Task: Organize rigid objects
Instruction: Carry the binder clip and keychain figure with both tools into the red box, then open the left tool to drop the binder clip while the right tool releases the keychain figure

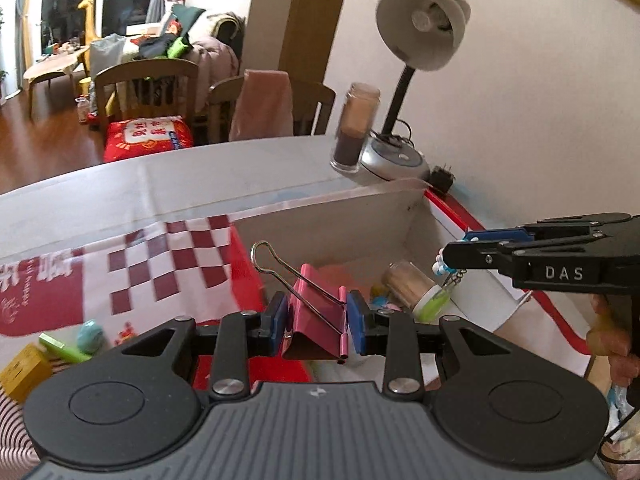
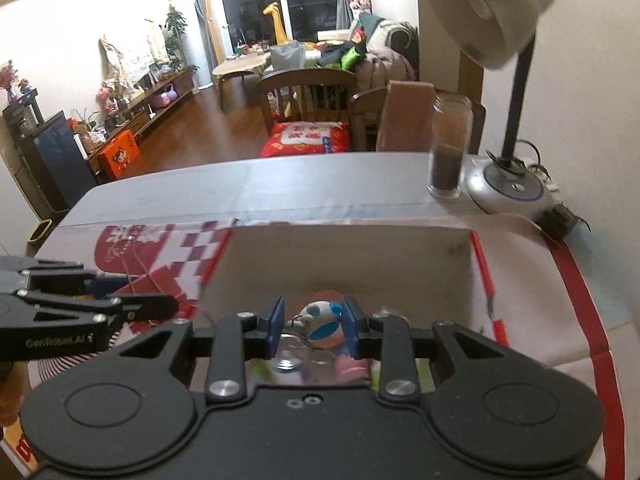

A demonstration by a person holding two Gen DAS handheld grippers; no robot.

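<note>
My left gripper (image 1: 317, 322) is shut on a pink binder clip (image 1: 310, 330) with silver wire handles, held at the near left rim of an open white box (image 1: 340, 236). My right gripper (image 2: 313, 326) is shut on a small blue-and-white panda keychain (image 2: 322, 318), its ring and chain dangling above the box. In the left wrist view the right gripper (image 1: 452, 254) comes in from the right over the box with the keychain (image 1: 442, 268) hanging from it. Inside the box lie a clear jar with a green lid (image 1: 416, 288) and other small items.
A glass jar of brown powder (image 1: 354, 130) and a desk lamp (image 1: 416, 40) on a silver base stand behind the box by the wall, with a black plug (image 1: 440, 180). Left of the box lie a yellow block (image 1: 22, 370), a green stick (image 1: 62, 348) and a teal ball (image 1: 90, 334). Chairs stand beyond the table.
</note>
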